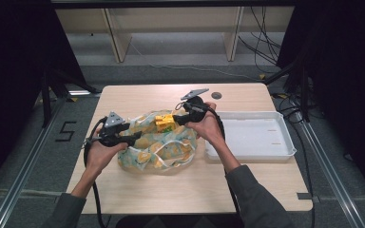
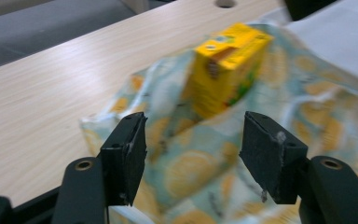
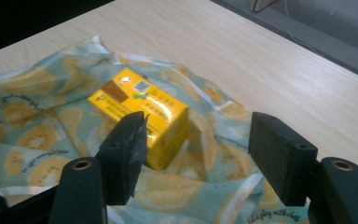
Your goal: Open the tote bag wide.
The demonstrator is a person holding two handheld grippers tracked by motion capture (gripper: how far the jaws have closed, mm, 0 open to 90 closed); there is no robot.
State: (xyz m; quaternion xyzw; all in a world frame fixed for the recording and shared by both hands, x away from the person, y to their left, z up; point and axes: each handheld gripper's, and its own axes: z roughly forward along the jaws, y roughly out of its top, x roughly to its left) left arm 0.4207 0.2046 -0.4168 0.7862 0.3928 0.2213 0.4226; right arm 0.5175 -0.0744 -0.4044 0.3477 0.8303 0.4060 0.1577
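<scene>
Item: yellow cardboard drink carton, box-shaped, glossy print. Location: lying on the soft, crumpled lemon-print cloth bag mid-worktop, pale wood-grain.

Your left hand-held gripper: jaws parted, empty, over the bag's near folds.

Your right hand-held gripper: jaws parted, empty, just short of the carton.

Step, as judged: approach to carton. Next: straddle it squarely, close on its flat sides.

Adjacent: shallow white plastic tray, rigid.

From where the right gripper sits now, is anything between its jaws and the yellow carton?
Nothing visible. The right gripper is open just short of the yellow carton, which lies uncovered on top of the lemon-print bag.
</scene>
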